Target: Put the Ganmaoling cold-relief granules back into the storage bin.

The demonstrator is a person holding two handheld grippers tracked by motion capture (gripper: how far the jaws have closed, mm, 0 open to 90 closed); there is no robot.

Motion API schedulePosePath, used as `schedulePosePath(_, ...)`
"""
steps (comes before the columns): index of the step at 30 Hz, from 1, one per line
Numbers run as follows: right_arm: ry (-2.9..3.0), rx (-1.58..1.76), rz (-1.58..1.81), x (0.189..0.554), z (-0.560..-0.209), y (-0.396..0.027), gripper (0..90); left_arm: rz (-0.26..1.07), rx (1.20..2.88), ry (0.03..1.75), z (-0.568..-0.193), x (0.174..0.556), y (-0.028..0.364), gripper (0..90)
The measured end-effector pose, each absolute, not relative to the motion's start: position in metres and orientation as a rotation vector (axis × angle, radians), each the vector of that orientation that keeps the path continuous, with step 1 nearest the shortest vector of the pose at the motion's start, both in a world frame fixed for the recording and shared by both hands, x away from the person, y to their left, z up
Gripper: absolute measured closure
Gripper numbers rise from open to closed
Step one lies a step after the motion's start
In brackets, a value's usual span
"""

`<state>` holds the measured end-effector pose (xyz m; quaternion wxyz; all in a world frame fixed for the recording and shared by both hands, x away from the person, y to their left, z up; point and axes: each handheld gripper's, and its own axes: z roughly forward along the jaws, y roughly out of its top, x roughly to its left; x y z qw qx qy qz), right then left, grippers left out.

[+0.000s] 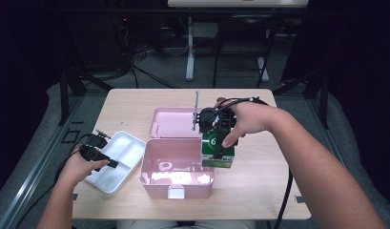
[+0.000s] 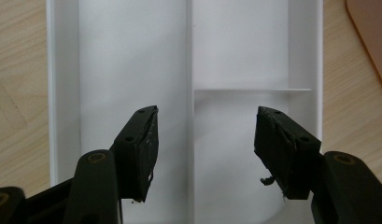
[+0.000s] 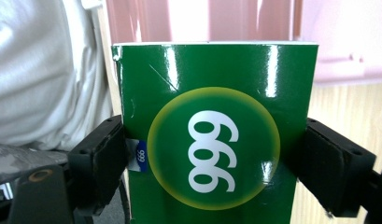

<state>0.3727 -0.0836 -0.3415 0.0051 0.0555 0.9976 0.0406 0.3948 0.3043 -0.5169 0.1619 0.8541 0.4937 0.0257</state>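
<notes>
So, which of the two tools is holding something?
The right tool: its jaws clamp the green box marked 999, beside the pink case. The left tool is open over the white tray.

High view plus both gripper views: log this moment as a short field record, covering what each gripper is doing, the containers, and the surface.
right gripper: shut on the green box, jaws pressing its two sides
green box: marked 999, held at the right edge of the pink case
pink case: open, lid laid back flat behind it
left gripper: open, holds nothing, over the white tray
white tray: divided into compartments, left of the pink case; the visible compartments look empty
table: light wood
</notes>
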Motion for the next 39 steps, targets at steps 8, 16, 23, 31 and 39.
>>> schedulePosePath(8,3.145,0.158,0.111,0.373,-0.349,-0.059,16.1,0.071,2.434,1.411,-0.518,0.395,0.305,40.1)
schedulePosePath(16,3.15,0.128,0.112,0.374,-0.356,-0.041,16.1,0.074,2.434,1.407,-0.517,0.395,0.305,40.1)
schedulePosePath(23,3.146,0.125,0.108,0.376,-0.36,-0.035,16.0,0.074,2.429,1.406,-0.517,0.395,0.306,40.1)
schedulePosePath(31,3.143,0.11,0.087,0.377,-0.367,-0.032,16.0,0.075,2.432,1.406,-0.517,0.396,0.307,40.1)
schedulePosePath(39,3.16,0.106,0.108,0.379,-0.381,-0.031,16.0,0.069,2.437,1.405,-0.517,0.396,0.307,40.1)
